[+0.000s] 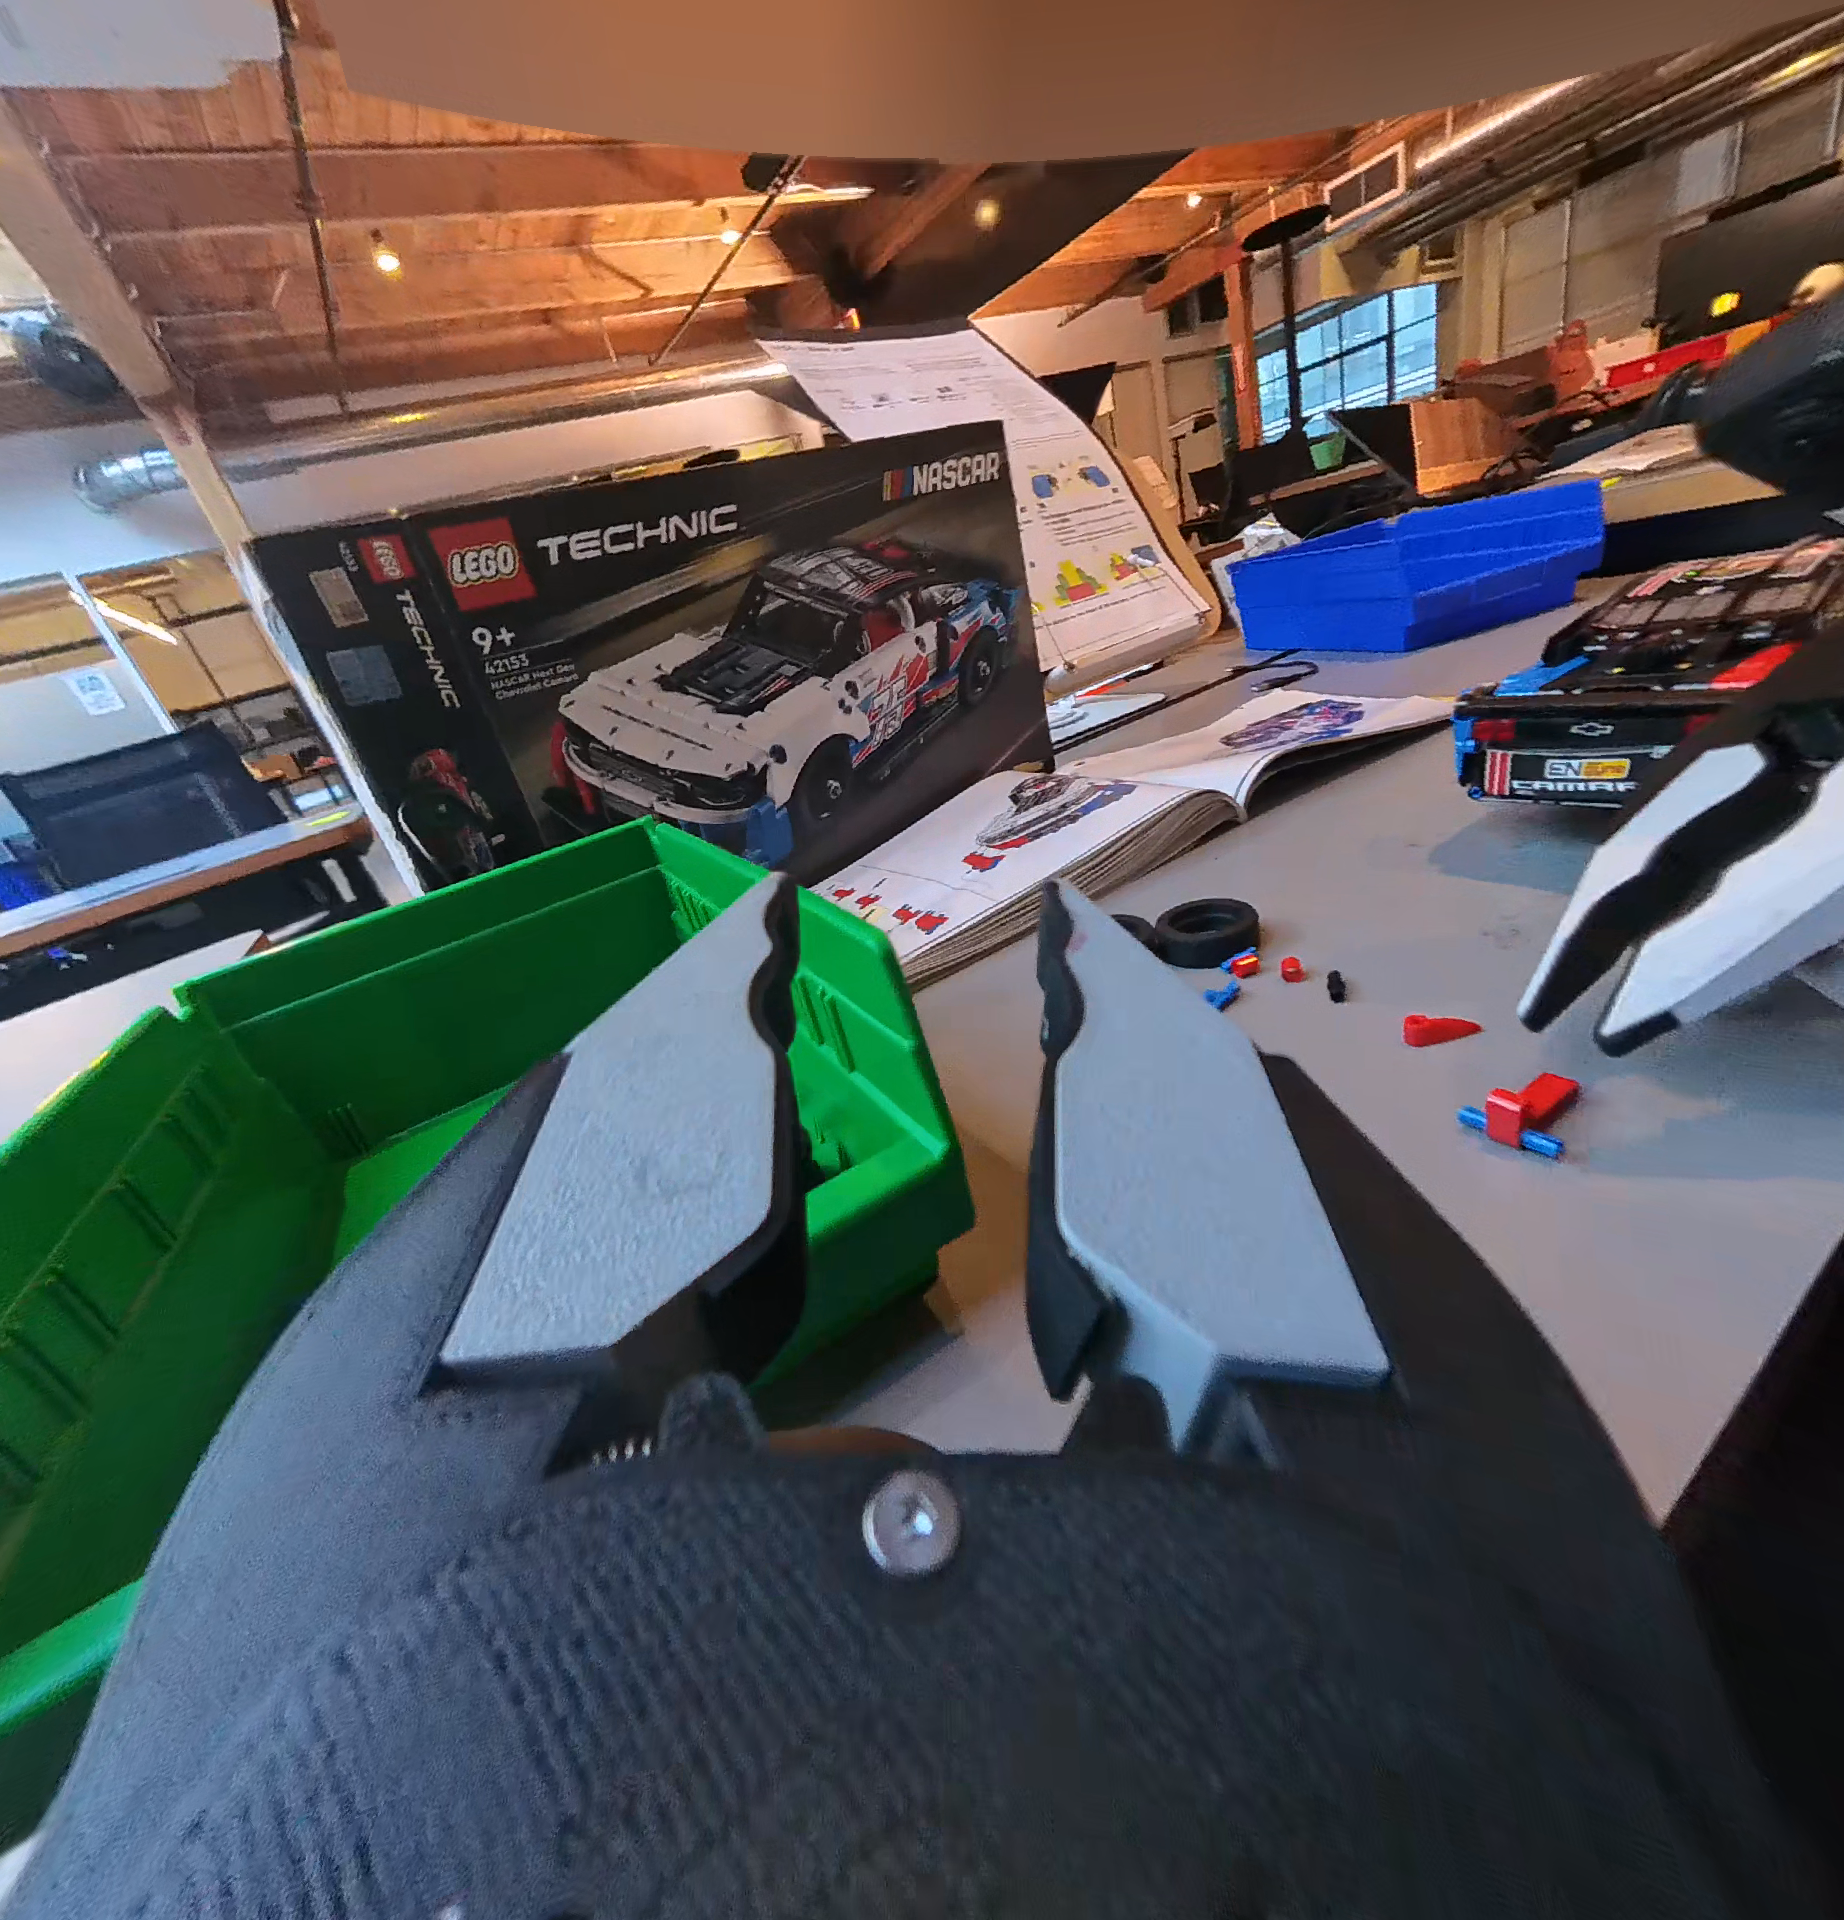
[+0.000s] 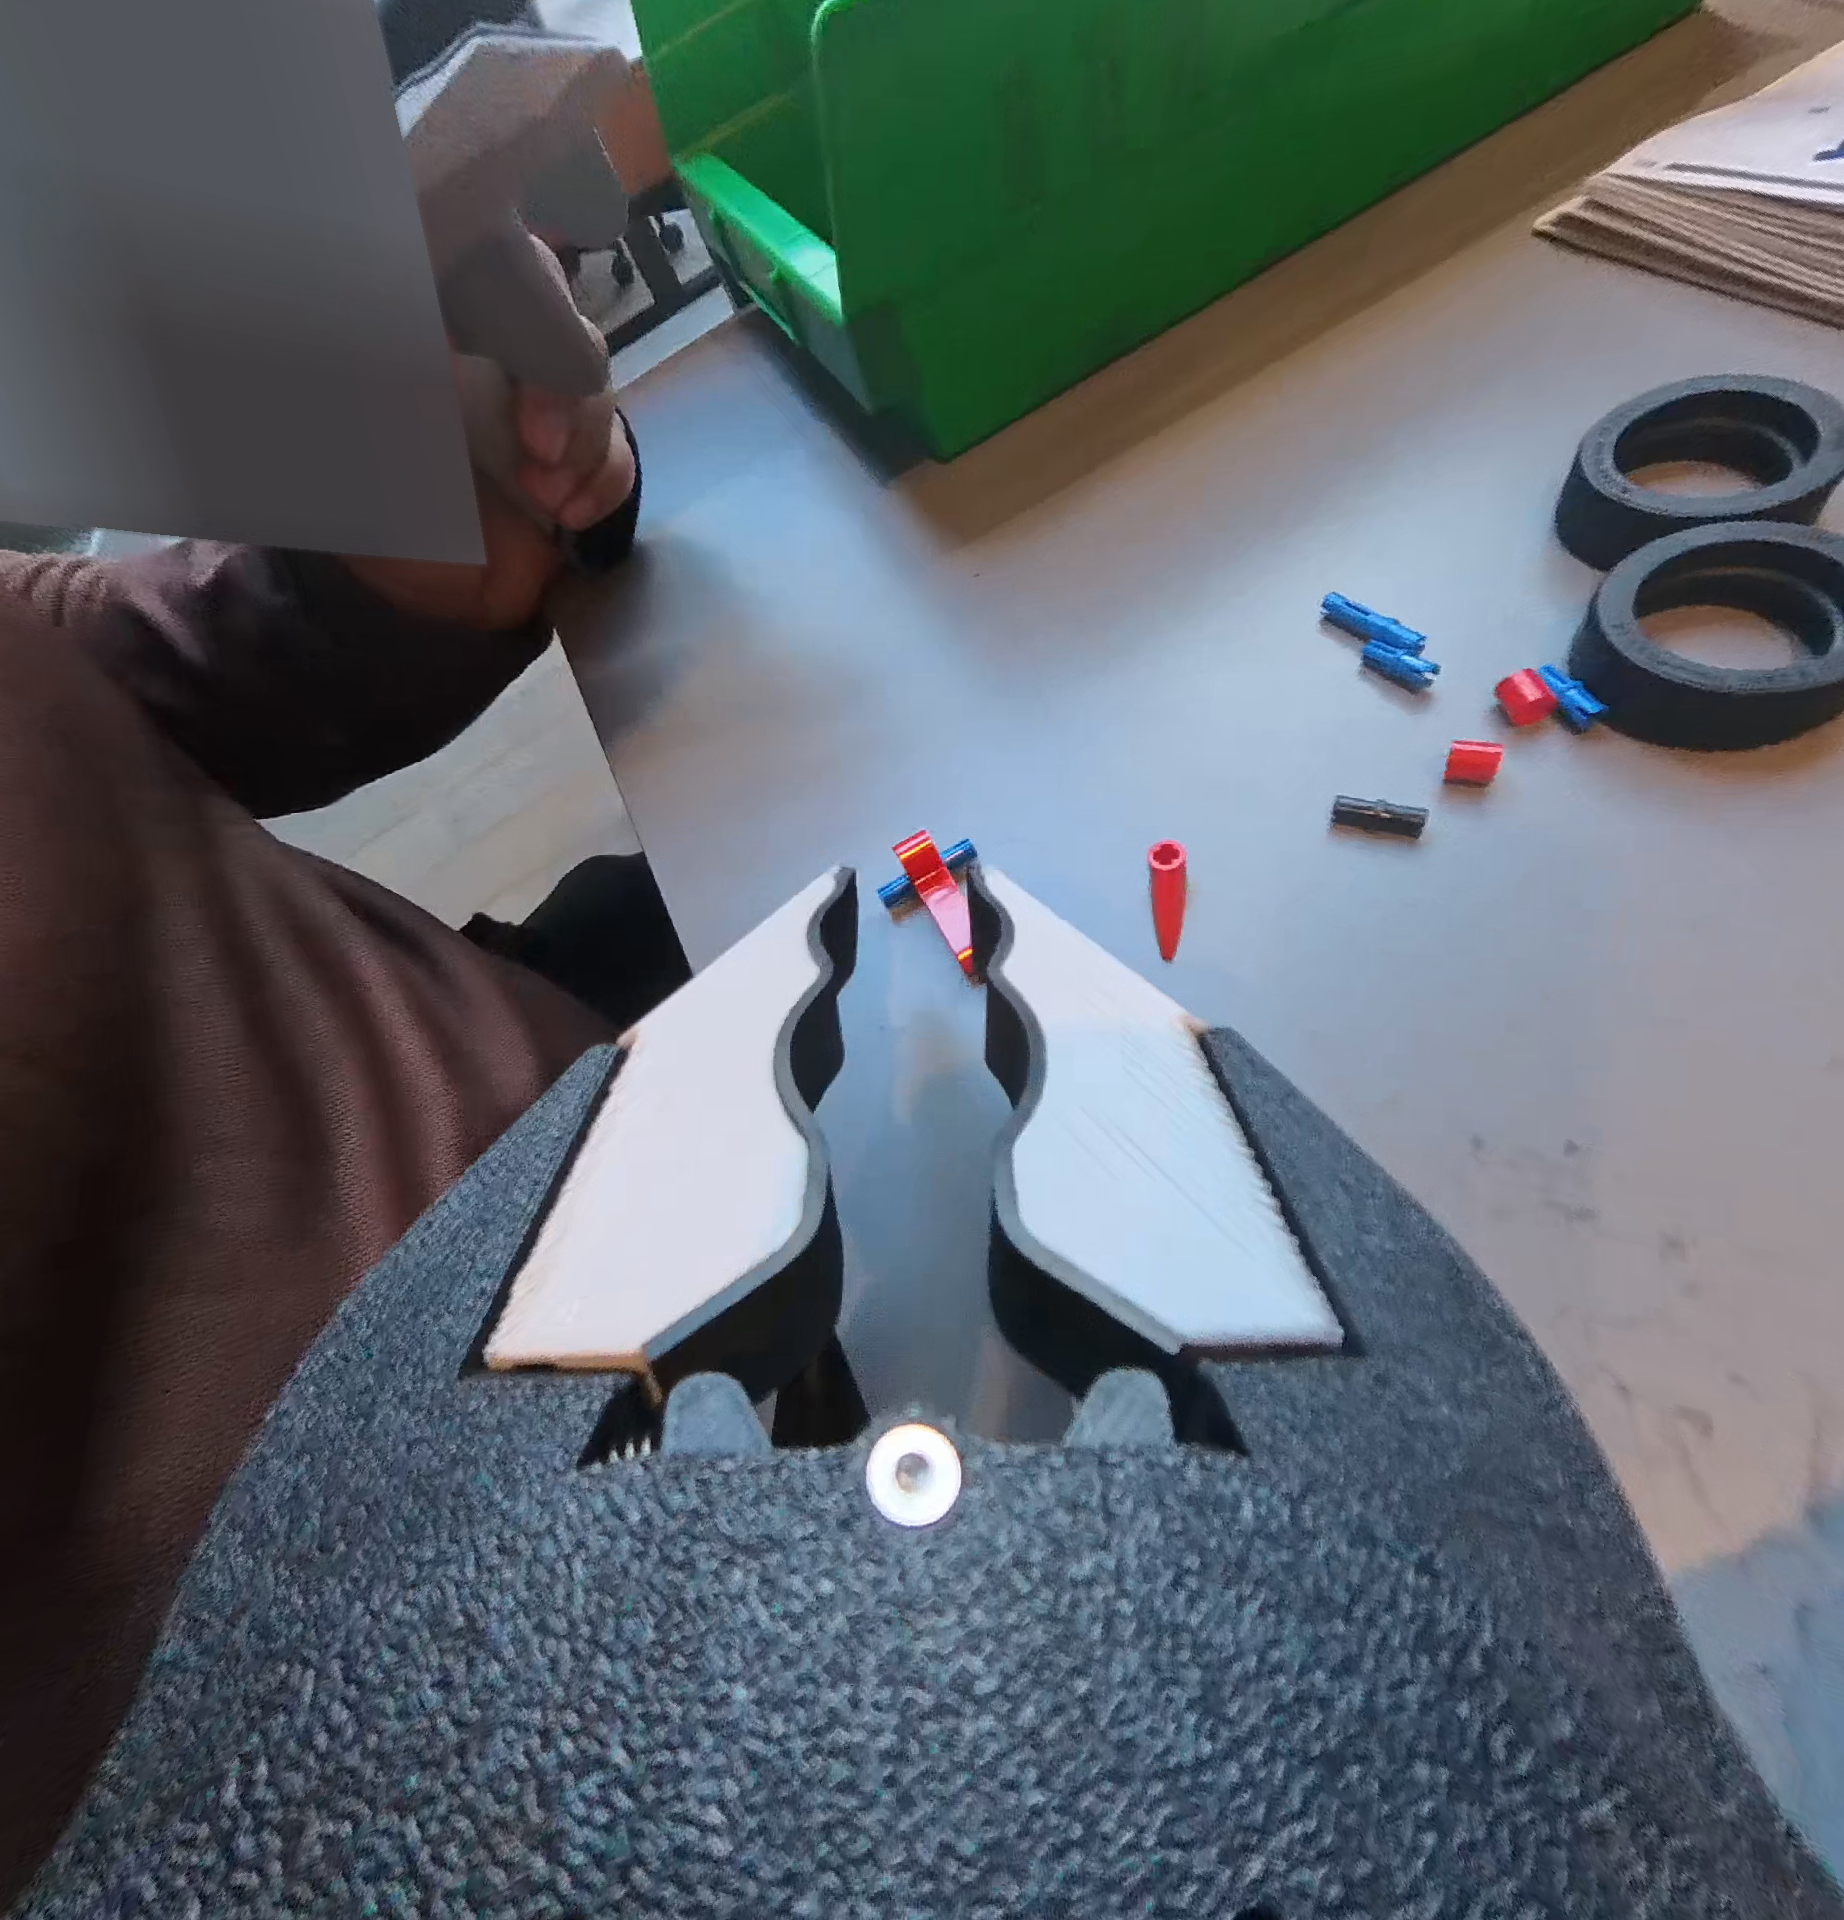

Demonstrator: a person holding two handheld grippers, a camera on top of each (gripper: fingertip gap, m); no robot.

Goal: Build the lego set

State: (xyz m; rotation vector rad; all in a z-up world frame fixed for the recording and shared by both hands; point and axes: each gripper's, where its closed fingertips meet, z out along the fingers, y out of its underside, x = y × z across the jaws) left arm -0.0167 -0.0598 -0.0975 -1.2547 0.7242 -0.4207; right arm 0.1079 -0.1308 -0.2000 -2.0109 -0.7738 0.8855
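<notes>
Grey table (image 2: pixel 1313 1195) lay under your right gripper (image 2: pixel 913 883), fingers apart around the red-blue piece (image 2: pixel 928 878); closing off-centre might flick it away. Left gripper (image 1: pixel 913 914) was apart, empty.

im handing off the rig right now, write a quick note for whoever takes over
Left gripper: open, empty, raised beside the green bin.
Right gripper: open, empty, tips low over the table, lined up on the small red and blue assembly.
Loose parts near it: red cone piece, black pin, blue pins, two small red parts, two black tires.
Done: car model looks largely built, at the far right.
Left: loose parts and tires not yet fitted. Instruction booklet lies open by the set's box.
</notes>
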